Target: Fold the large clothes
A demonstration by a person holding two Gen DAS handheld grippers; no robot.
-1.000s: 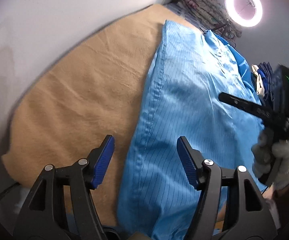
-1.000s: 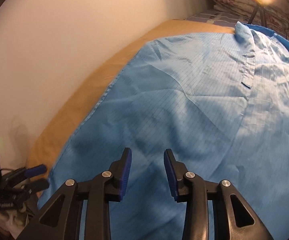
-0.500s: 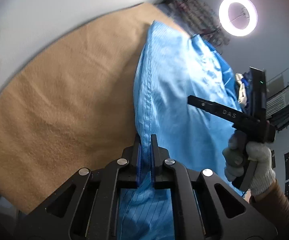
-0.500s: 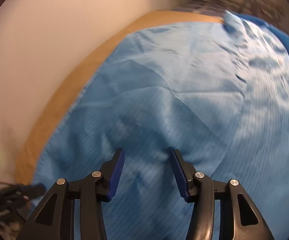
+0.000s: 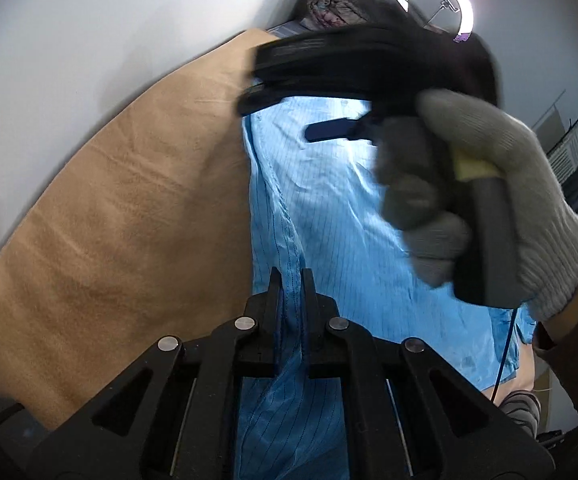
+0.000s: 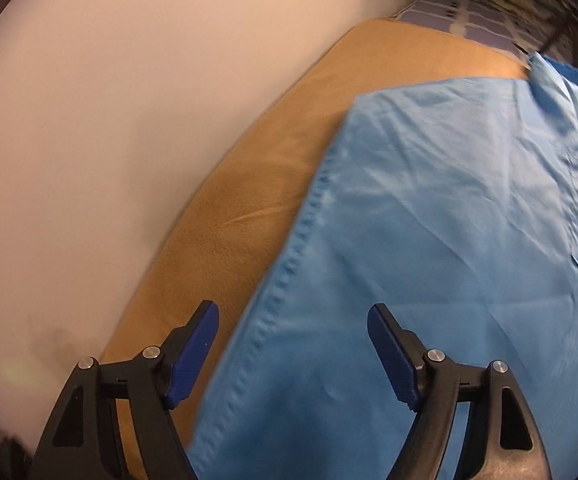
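A large light-blue pinstriped garment lies spread on a tan blanket. My left gripper is shut on the garment's left hem near its close end. My right gripper is open wide, its jaws straddling the garment's stitched left edge over the blanket. In the left wrist view the right gripper's body and the gloved hand holding it pass close in front, blurred, hiding the garment's far part.
A white wall runs along the blanket's left side. A patterned bundle of cloth lies at the far end, with a ring light above it. A dark rack stands at the right.
My left gripper stays shut on the hem it closed on. My right gripper has moved left to the garment's edge and opened wider, swinging in front of the left camera.
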